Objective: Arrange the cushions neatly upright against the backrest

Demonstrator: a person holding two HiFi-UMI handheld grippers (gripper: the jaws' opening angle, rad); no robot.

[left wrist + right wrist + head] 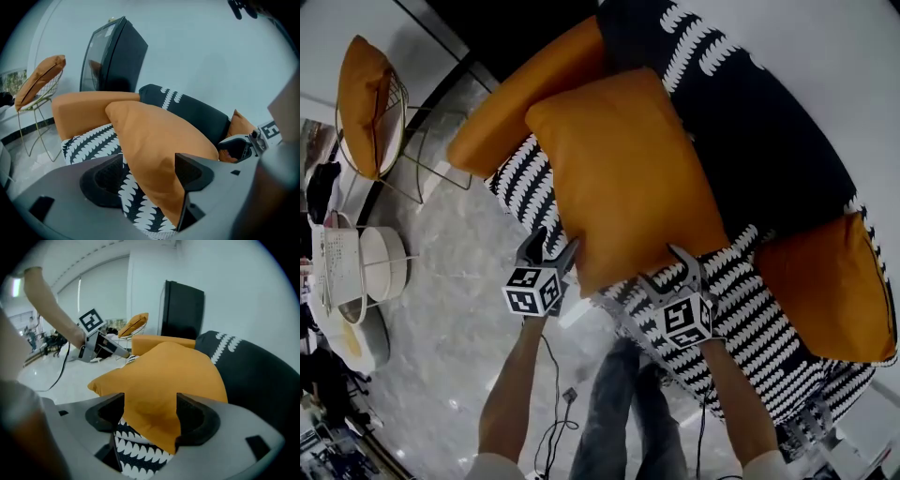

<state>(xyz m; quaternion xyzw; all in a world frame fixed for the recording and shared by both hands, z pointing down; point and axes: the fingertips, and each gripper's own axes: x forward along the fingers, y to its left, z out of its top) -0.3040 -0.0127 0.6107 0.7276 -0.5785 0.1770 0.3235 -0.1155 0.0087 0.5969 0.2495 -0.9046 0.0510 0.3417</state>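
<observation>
While the orange middle cushion [628,178] lies slumped on the striped seat [750,309], both grippers sit at its front edge.
Left hand-held gripper [553,241] is at the cushion's near-left corner, jaws spread. The corner shows between them, seat pattern visible beside the left pad, so no pinch. Right hand-held gripper [659,265] is at the near-right edge, jaws also spread wide, with orange fabric filling the gap between them (no squeeze that I can see). A long cushion [520,98] lies behind the middle one at the sofa's left end, partly under it. A third cushion [830,286] rests at the right end, near the dark backrest [759,131]. A wire chair [398,141] stands well apart on the floor.
</observation>
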